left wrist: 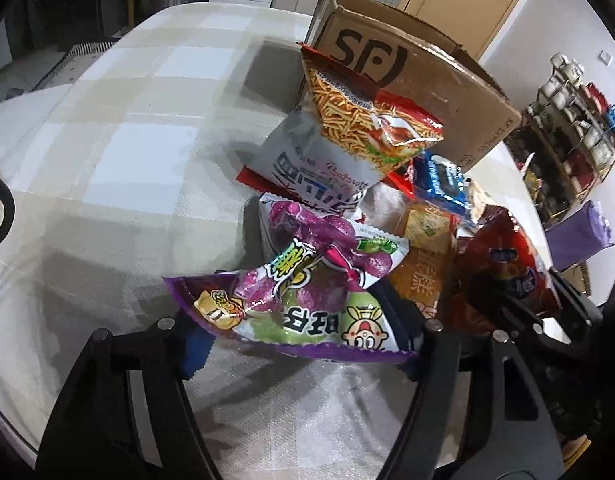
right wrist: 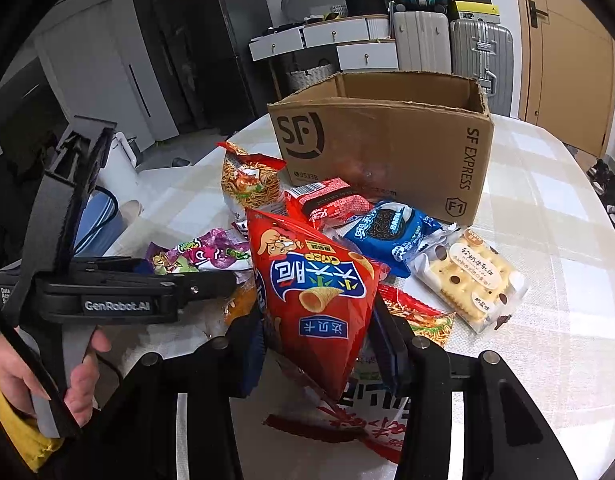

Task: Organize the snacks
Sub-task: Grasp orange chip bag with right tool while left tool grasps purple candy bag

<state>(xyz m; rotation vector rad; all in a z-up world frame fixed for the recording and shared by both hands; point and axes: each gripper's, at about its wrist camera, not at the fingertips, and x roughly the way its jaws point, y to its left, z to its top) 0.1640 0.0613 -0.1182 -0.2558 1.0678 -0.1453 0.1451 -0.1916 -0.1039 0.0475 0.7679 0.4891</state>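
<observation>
A pile of snack packs lies on the checked tablecloth in front of an open SF cardboard box (left wrist: pixel 411 92) (right wrist: pixel 387 148). My left gripper (left wrist: pixel 303 344) is shut on a purple and green candy bag (left wrist: pixel 307 312), which also shows in the right wrist view (right wrist: pixel 203 256). My right gripper (right wrist: pixel 319 340) is shut on a red cone-crisp bag (right wrist: pixel 315 292), which shows in the left wrist view (left wrist: pixel 503 268). The left gripper's body (right wrist: pixel 119 292) sits just left of the red bag.
Other packs in the pile: a noodle-snack bag (left wrist: pixel 367 120) (right wrist: pixel 247 176), a grey and white bag (left wrist: pixel 307 164), a blue Oreo pack (right wrist: pixel 391 232), a cracker pack (right wrist: pixel 471 280), a red pack (right wrist: pixel 327 200). Suitcases (right wrist: pixel 451 40) and drawers stand behind the table.
</observation>
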